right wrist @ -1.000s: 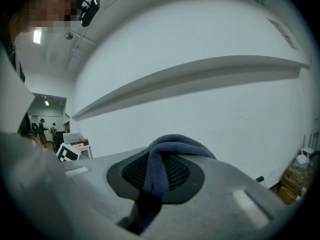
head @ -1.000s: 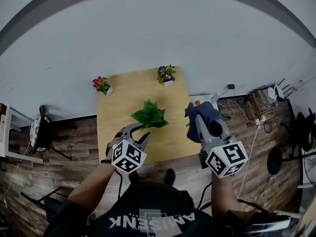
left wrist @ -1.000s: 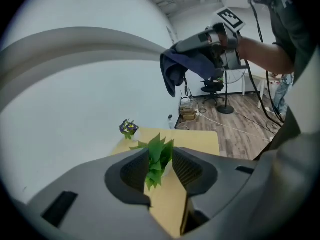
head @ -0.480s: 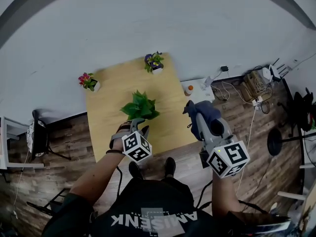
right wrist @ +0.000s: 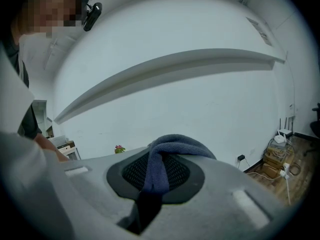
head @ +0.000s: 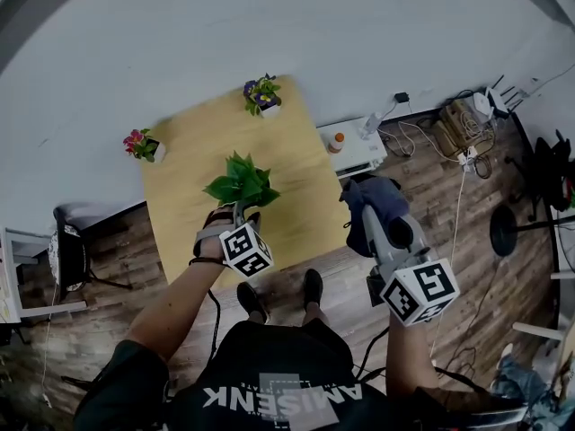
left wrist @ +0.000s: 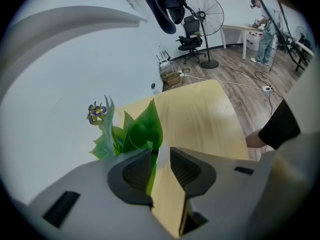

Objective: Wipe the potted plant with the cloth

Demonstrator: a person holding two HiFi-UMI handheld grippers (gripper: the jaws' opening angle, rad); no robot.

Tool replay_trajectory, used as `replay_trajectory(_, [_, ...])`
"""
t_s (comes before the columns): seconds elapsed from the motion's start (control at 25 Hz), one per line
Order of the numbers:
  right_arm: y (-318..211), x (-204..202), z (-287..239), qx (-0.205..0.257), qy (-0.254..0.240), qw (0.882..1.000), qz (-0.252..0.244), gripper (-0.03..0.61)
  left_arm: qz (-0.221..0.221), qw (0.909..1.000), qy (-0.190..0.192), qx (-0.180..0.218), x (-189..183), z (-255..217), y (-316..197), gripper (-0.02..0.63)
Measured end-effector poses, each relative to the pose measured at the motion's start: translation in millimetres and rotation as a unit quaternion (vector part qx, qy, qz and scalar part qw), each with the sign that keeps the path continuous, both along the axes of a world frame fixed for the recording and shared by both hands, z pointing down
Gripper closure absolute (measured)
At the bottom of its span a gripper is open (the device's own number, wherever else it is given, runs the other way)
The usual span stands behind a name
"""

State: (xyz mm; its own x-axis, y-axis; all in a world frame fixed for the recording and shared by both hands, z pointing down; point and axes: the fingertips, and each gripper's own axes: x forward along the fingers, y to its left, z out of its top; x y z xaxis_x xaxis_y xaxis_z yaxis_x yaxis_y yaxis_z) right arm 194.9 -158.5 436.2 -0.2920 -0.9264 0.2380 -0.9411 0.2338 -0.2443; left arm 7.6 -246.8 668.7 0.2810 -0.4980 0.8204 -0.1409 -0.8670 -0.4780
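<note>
Three potted plants stand on one wooden table (head: 287,164): a green-leaved potted plant (head: 238,182) near the middle, a purple-flowered plant (head: 260,94) at the far corner and a pink-flowered plant (head: 139,144) at the left edge. Of the two grippers, the left gripper (head: 241,215) sits at the green plant's base; its jaws have just been closing yet stand apart, with a green stem in the gap, seemingly not pinched. The right gripper (head: 368,215), beyond the table's right edge, is clamped on one blue cloth (head: 377,196).
</note>
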Motion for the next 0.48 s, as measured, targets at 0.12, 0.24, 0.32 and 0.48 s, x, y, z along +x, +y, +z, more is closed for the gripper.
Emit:
replay_trajectory(0.12, [2.7,1.4,6.7,-0.003,-0.006,1.000,0.002,0.534,0.009,0.9999,-0.008,-0.001,1.9,5.5,-2.0,0.503])
replay_trajectory(0.24, [5.5,3.4,11.3,-0.005,-0.009,1.000,0.007,0.534,0.008,0.9998,-0.016,-0.002,1.2,9.9,-5.3,0.514])
replay_trajectory(0.32, [7.4,4.0,14.3,-0.007,-0.010,1.000,0.009,0.534,0.008,0.9996,-0.027,-0.006,0.0,13.0,-6.4,0.514])
replay_trajectory(0.48, [9.8,4.2,18.9,-0.013,-0.014,1.000,0.013,0.534,0.018,0.9989,-0.044,-0.002,1.5,16.2,-10.3,0.546])
